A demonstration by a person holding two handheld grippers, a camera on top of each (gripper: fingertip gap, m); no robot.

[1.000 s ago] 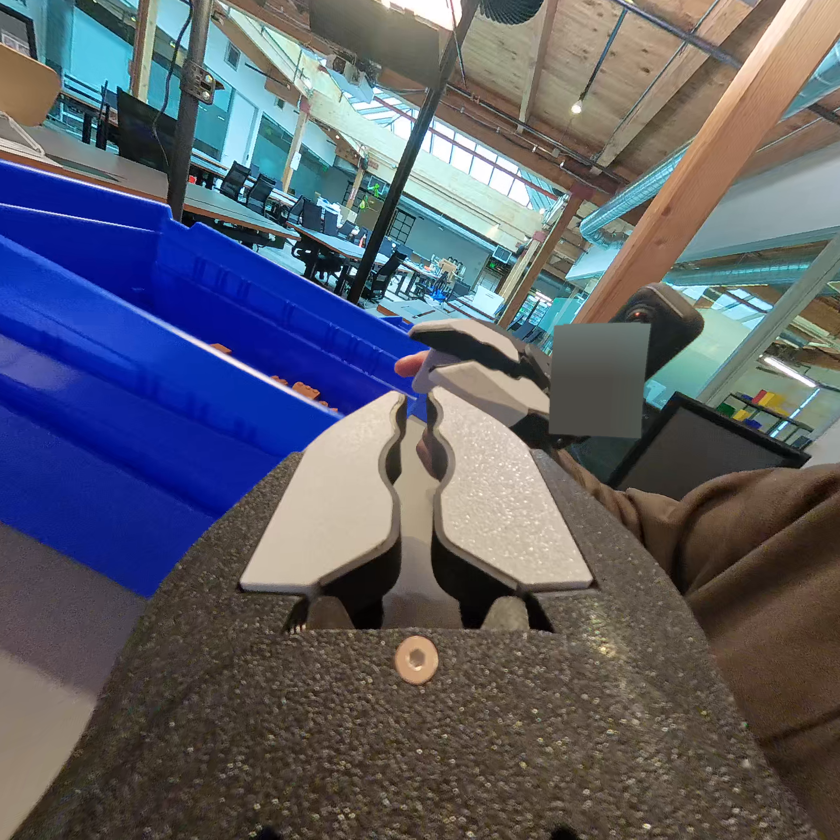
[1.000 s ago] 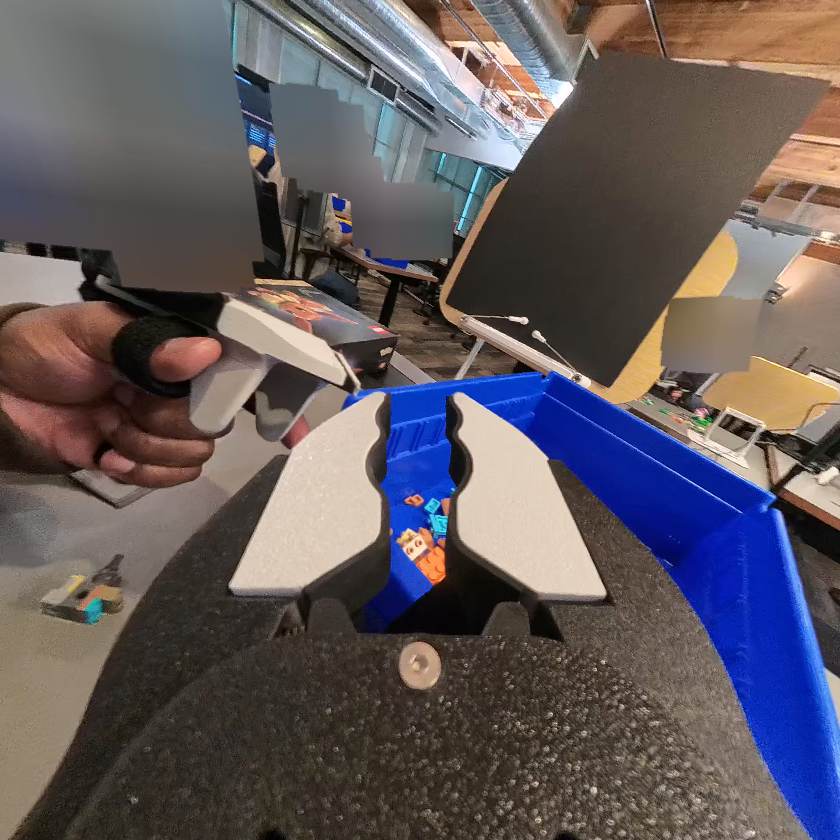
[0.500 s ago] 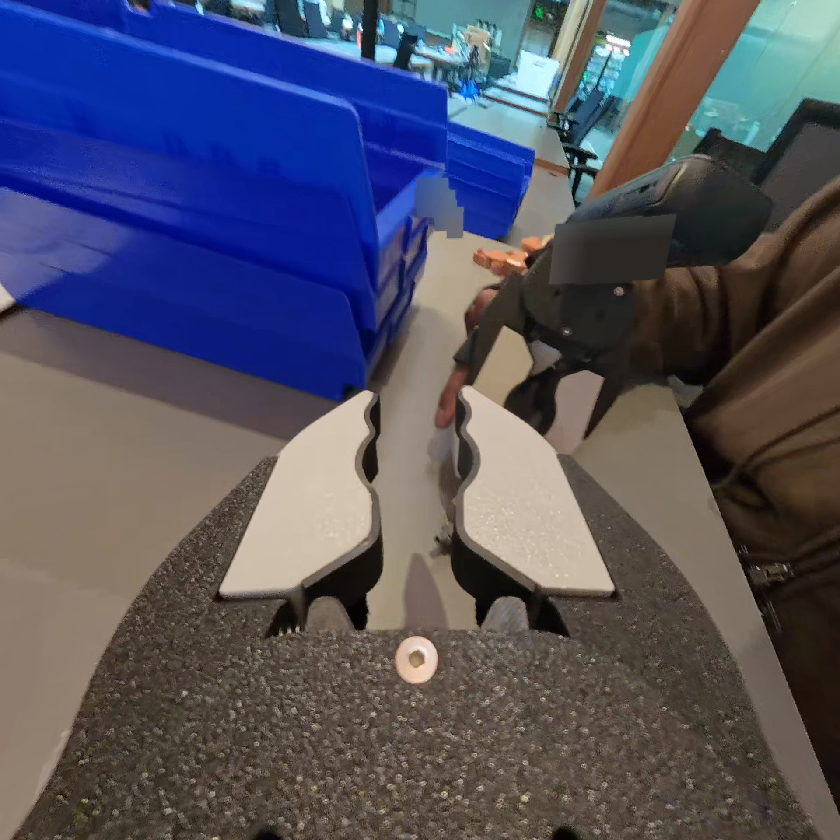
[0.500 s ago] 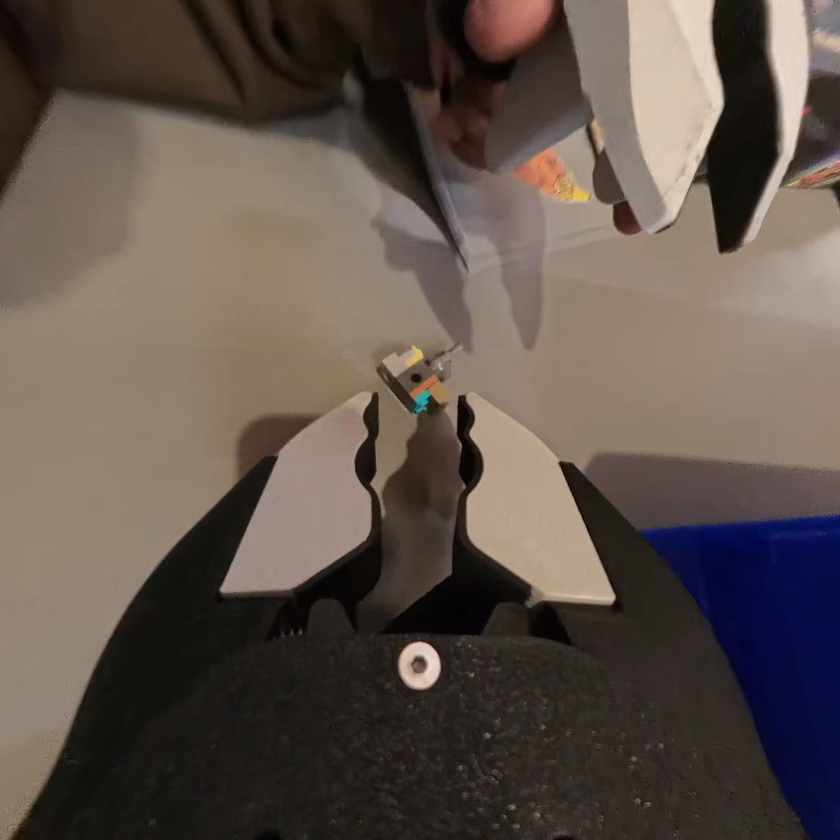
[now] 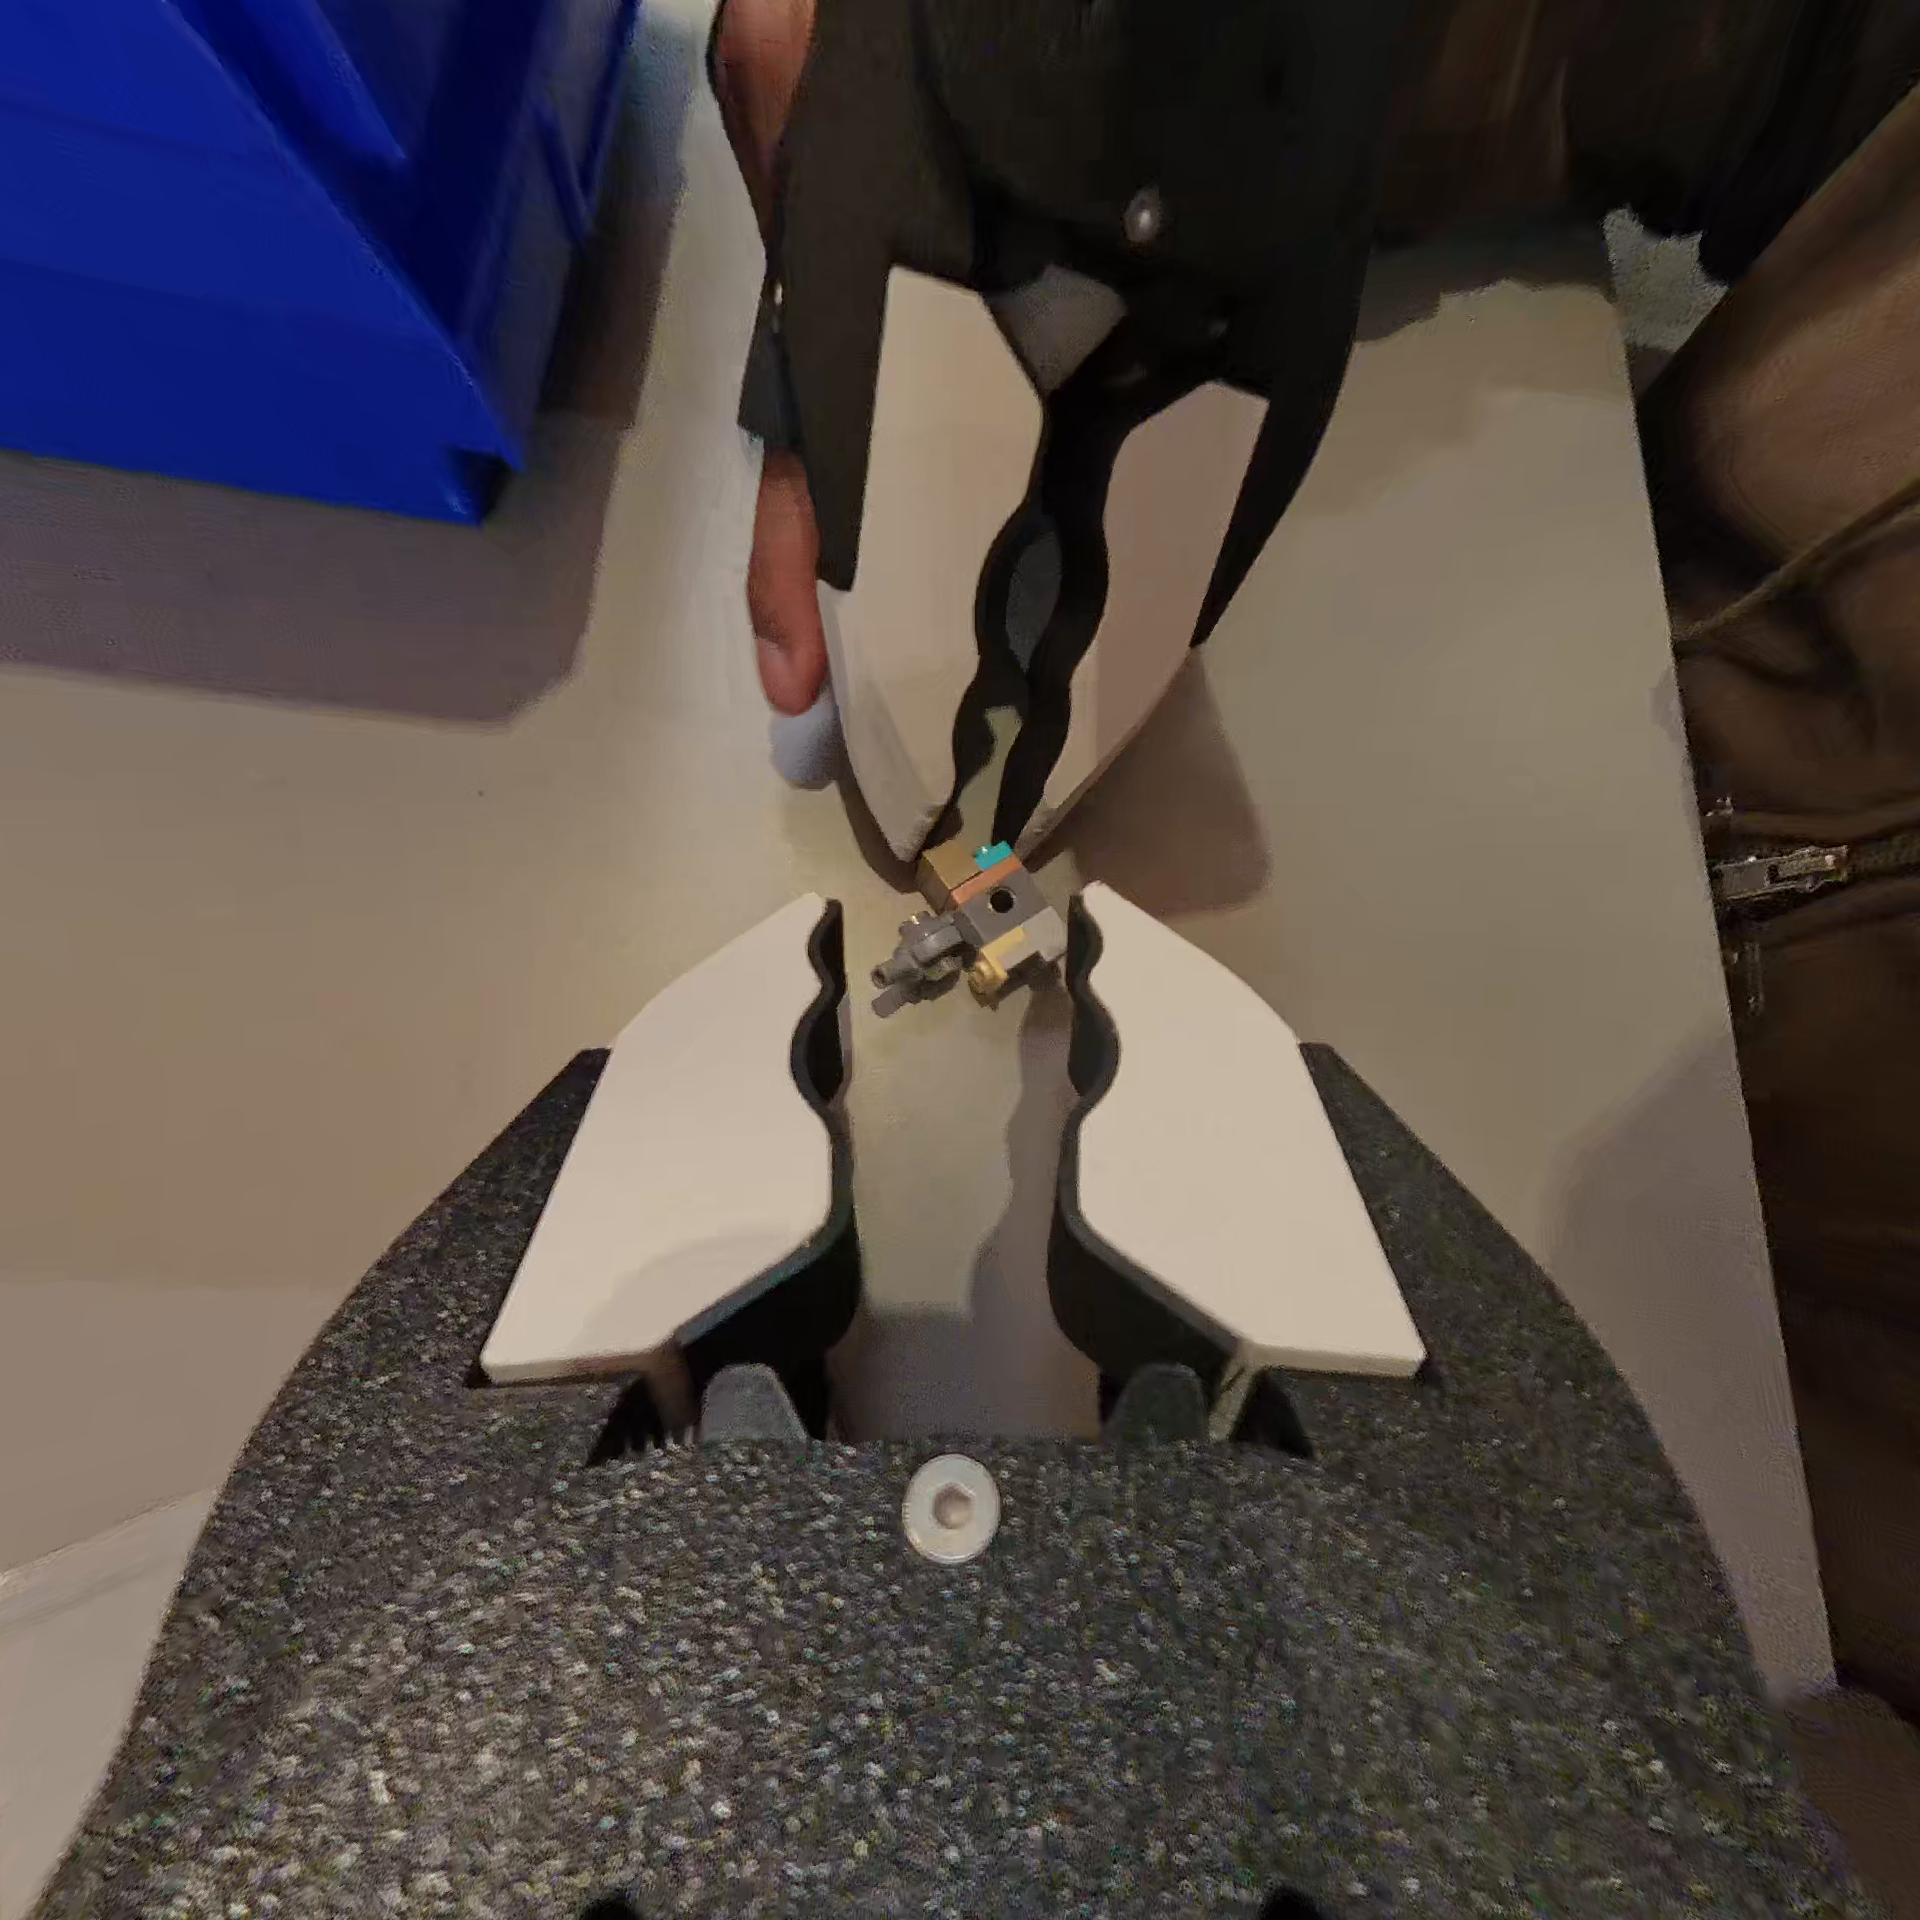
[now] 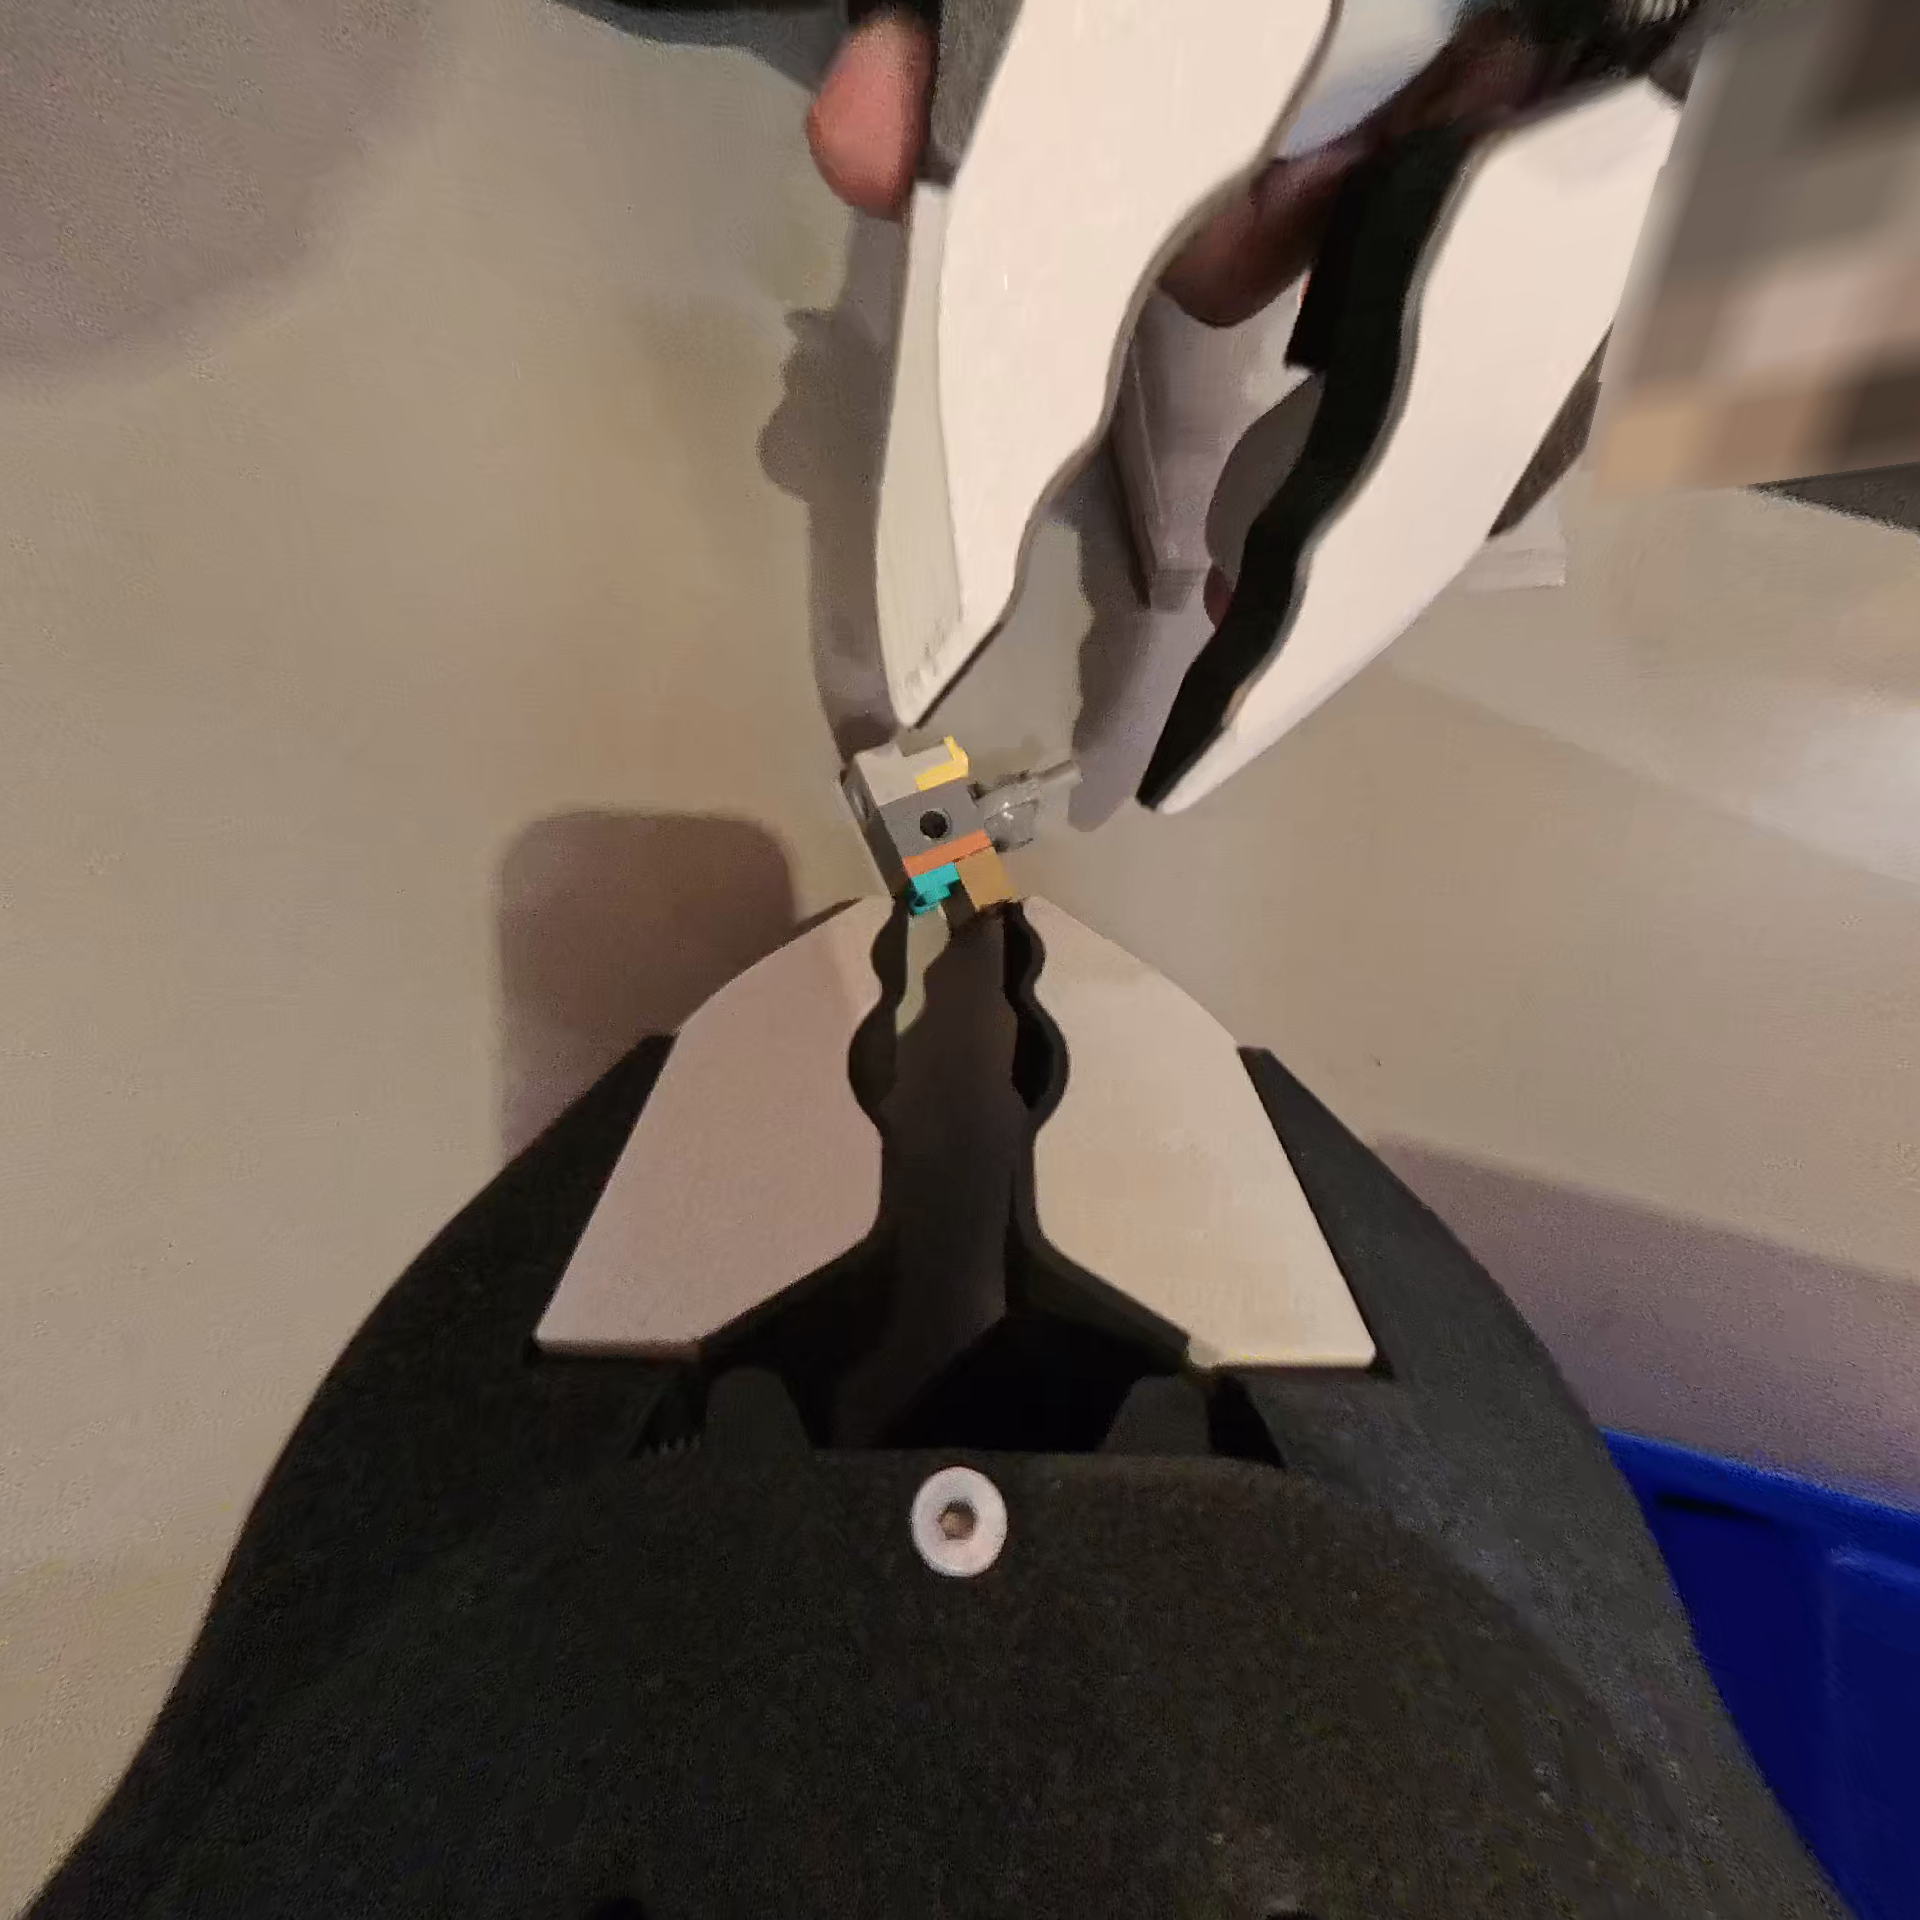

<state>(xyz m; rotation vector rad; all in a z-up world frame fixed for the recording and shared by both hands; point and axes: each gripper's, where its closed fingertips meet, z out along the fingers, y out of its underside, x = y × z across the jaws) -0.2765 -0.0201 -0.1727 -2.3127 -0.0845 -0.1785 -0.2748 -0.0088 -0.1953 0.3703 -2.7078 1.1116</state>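
A: Where does the small grey, tan and teal toy-brick assembly (image 5: 977,914) lie?

B: Centre frame on the beige table (image 5: 312,935); the right gripper (image 6: 961,914) pinches its tan end; the left gripper (image 5: 951,935) gapes, empty, around it.

A: Handling?

B: Probably light, rigid, snap-apart; best held by the grey block.

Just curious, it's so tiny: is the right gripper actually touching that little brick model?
Touching. The right wrist view shows the right gripper pinching the brick model at its teal-and-tan end, no gap.
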